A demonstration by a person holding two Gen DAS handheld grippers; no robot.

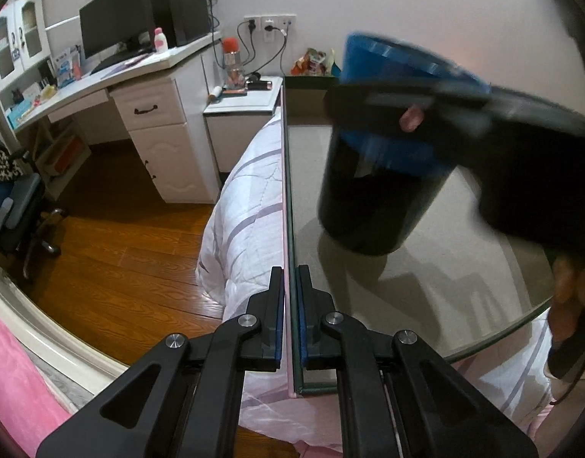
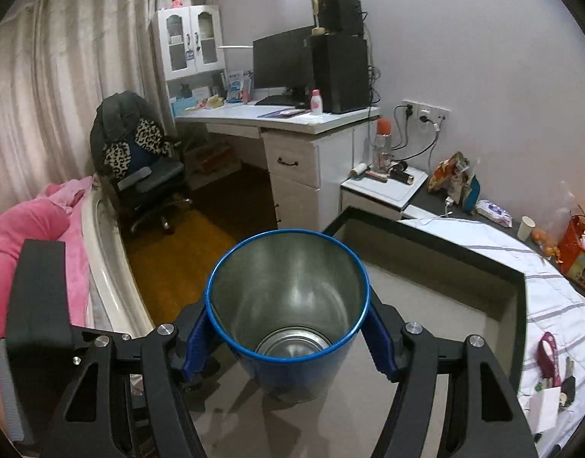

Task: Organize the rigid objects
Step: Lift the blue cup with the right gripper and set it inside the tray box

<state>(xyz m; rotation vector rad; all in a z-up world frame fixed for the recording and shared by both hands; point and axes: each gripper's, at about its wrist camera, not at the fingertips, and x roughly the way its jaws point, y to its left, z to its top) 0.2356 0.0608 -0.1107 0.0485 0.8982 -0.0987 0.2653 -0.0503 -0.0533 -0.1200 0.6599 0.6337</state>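
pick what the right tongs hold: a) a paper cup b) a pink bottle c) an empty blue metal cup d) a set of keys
c: in the right wrist view the right tongs clamp both sides of the blue metal cup, whose shiny inside is empty.

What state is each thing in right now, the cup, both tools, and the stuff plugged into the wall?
Blue cup: upright, empty, lidless, gripped at its sides.
Right tool: shut on the blue cup.
Left tool: shut, holding nothing, over the glass tabletop edge.
Monitor: screen dark.
Wall outlets: plugs inserted, cables hanging.
Desk drawer: closed.
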